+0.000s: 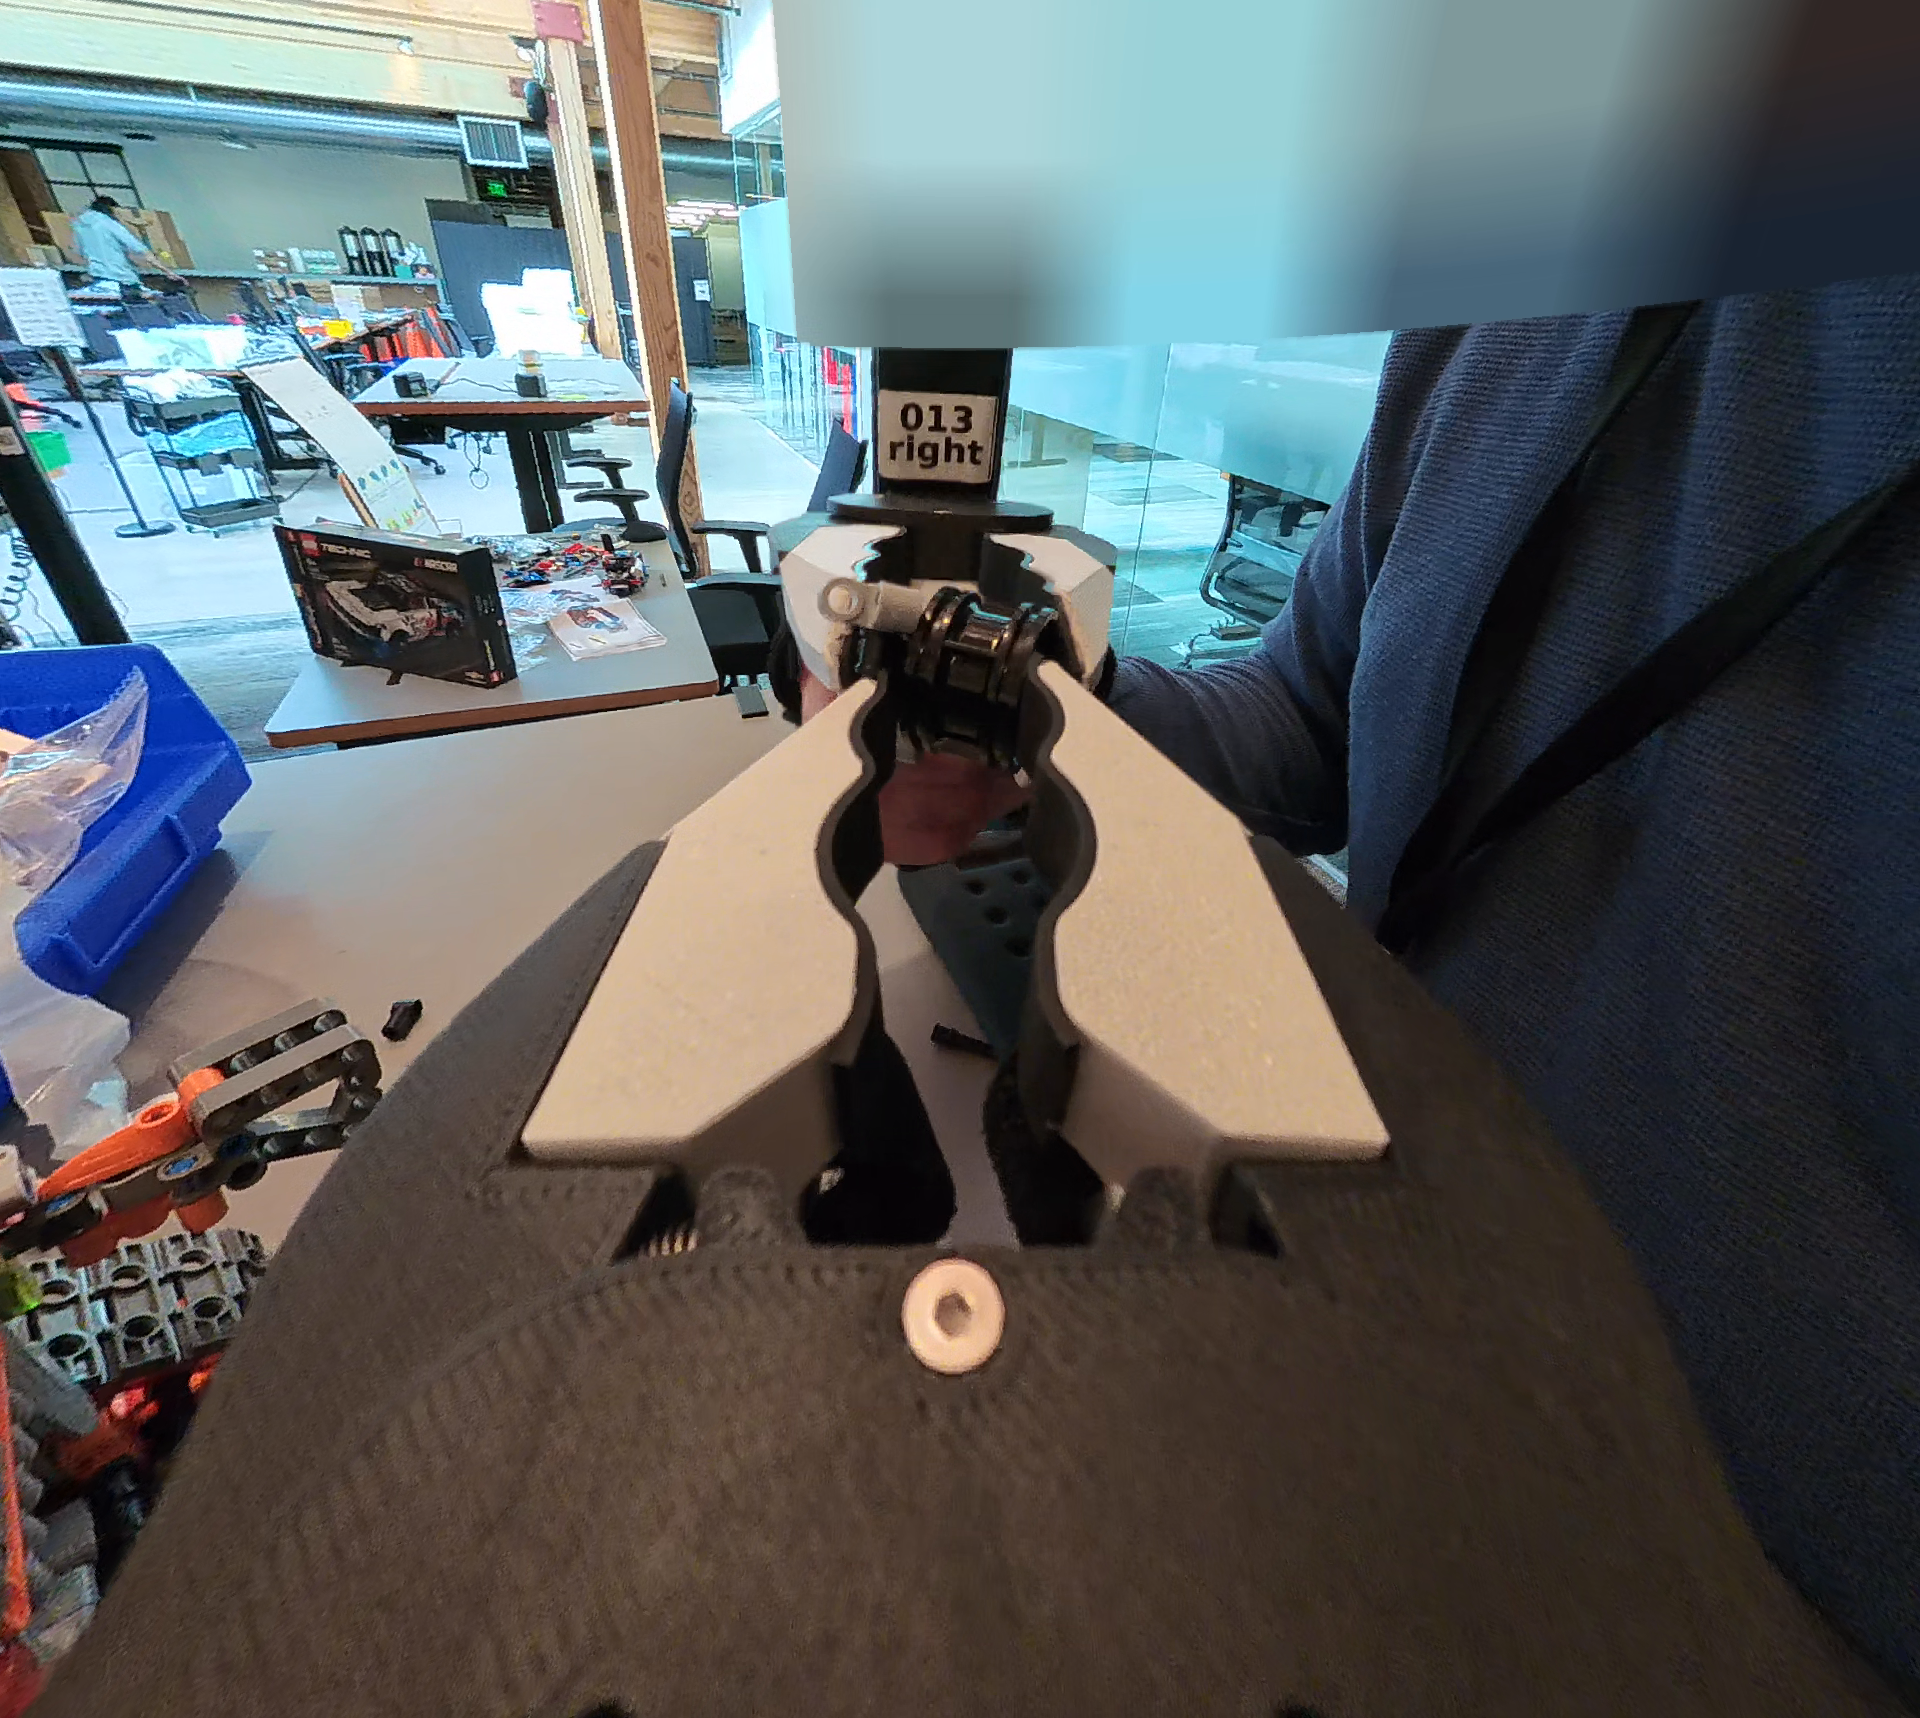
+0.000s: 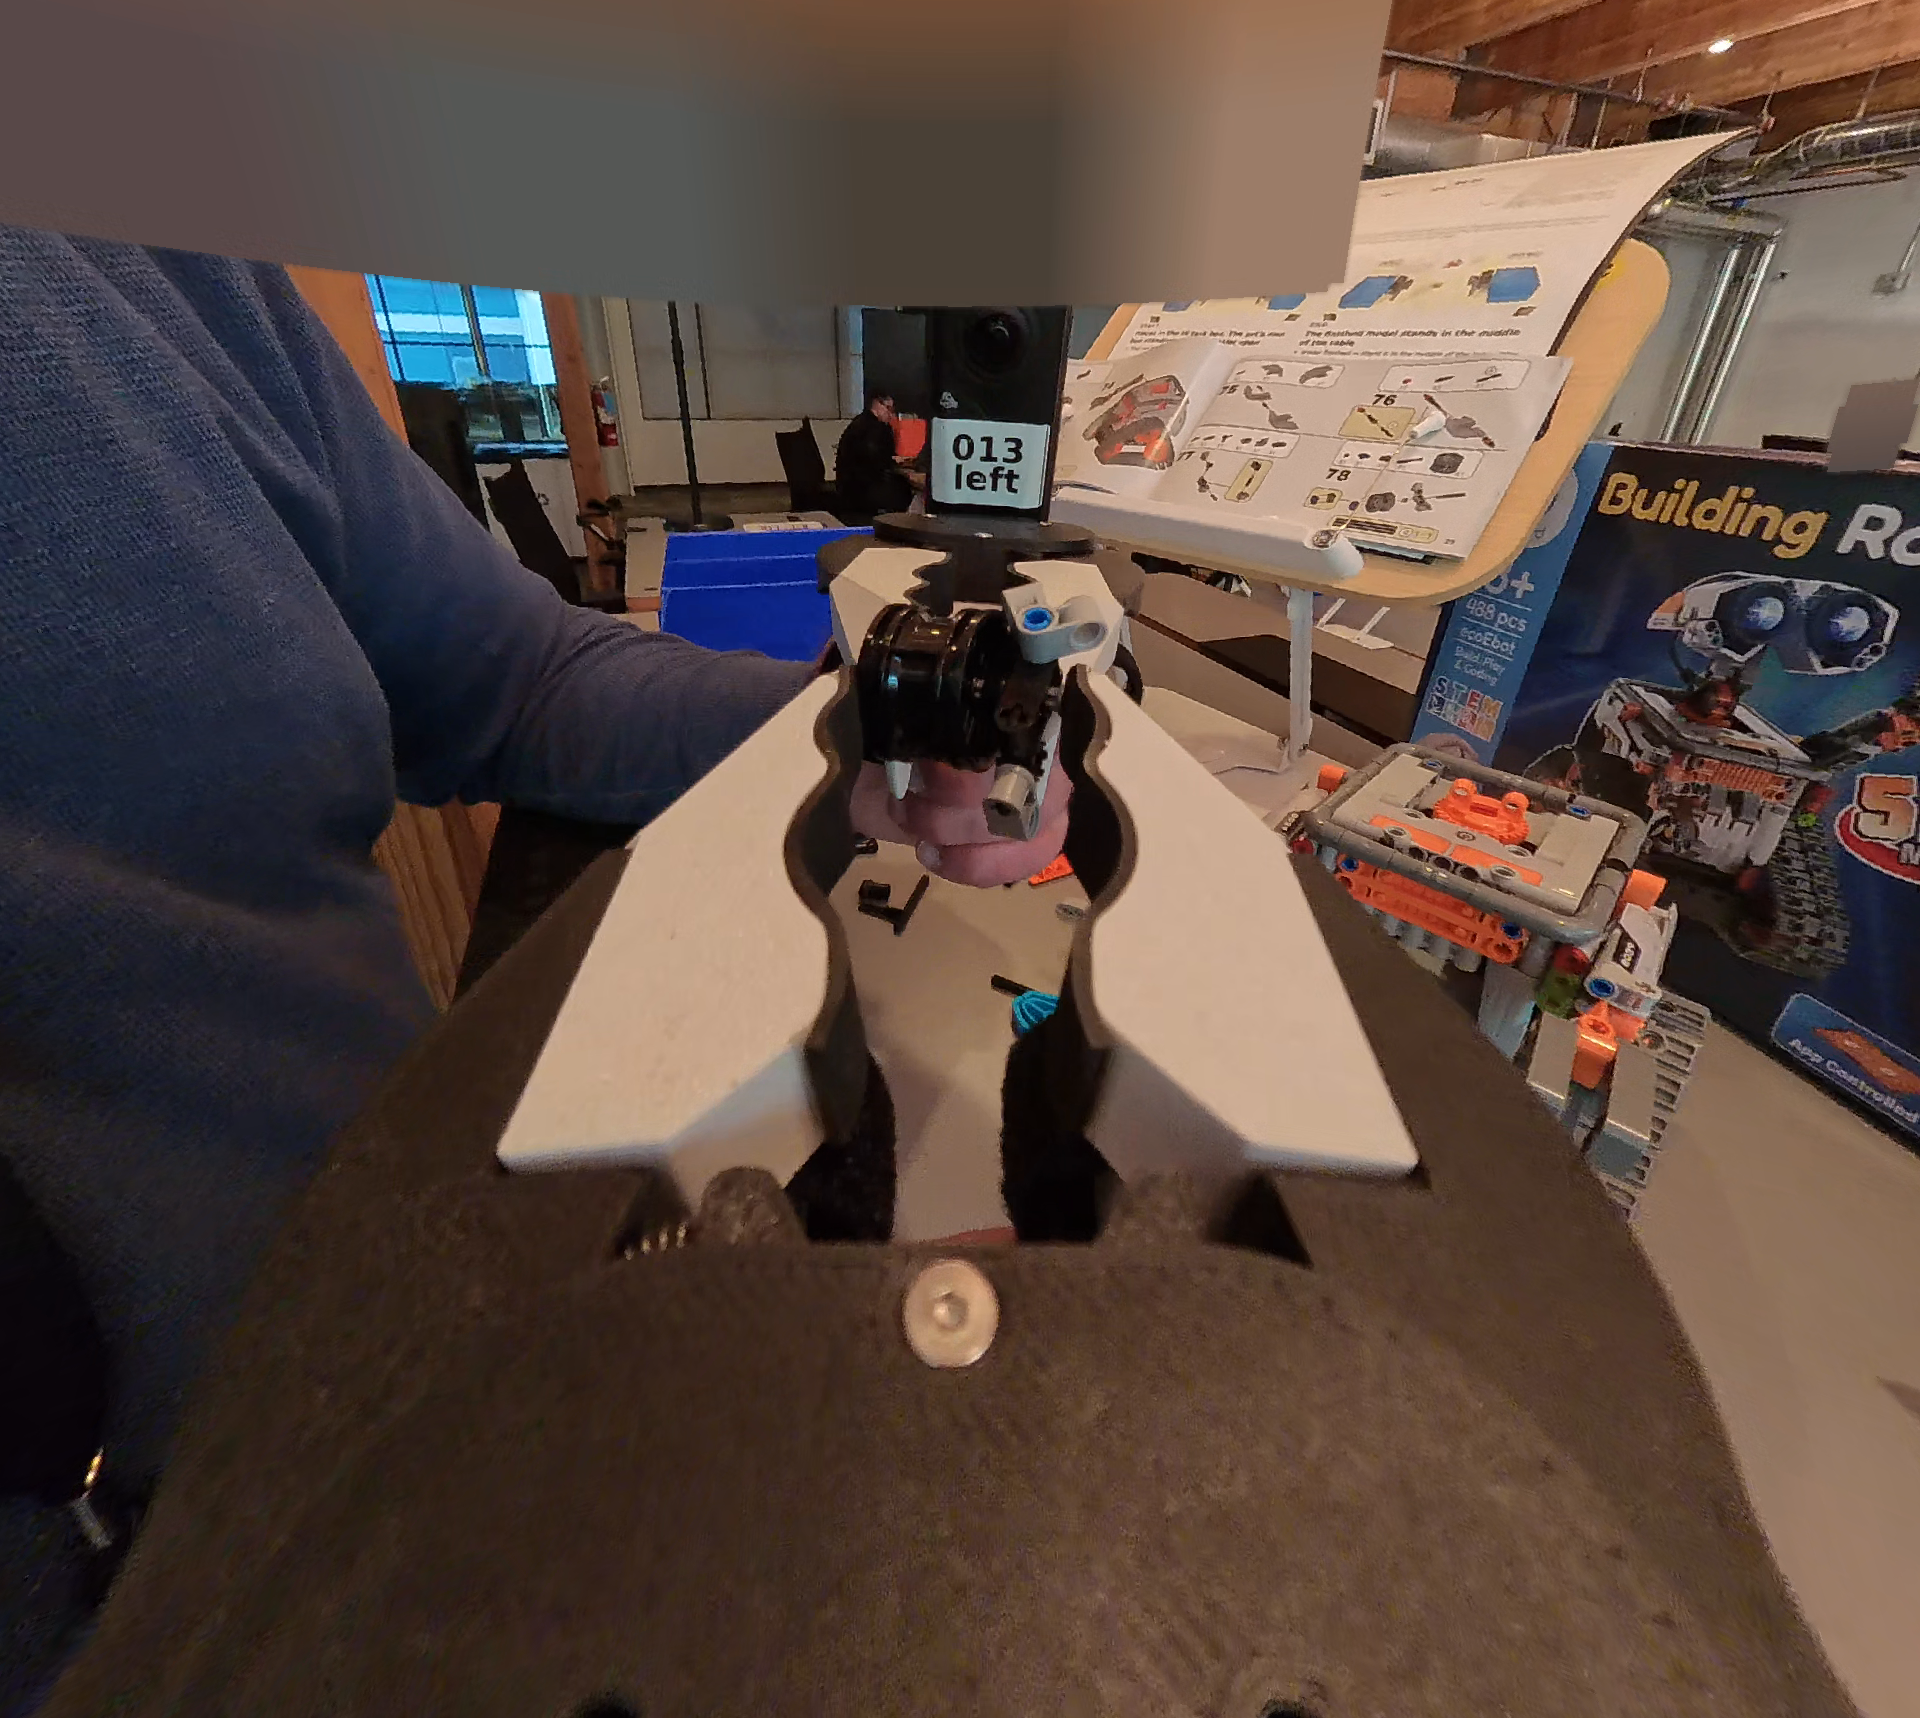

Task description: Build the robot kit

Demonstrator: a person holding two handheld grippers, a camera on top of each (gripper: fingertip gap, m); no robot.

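A small brick assembly, a black wheel hub with light grey connector pieces, is held in the air between both grippers, which face each other tip to tip. My left gripper is closed on its lower black part. My right gripper is closed around the black hub. A grey connector with a blue pin sticks out at the top, by the left gripper's fingers. The right gripper also shows beyond the part in the left wrist view. A hand shows just below the part.
A person in a blue sweater stands close behind. A partly built orange and grey model, its picture box and an open booklet on a stand stand at the right. A blue bin and loose small parts lie on the table. The tips of both grippers are at nearly the same place.
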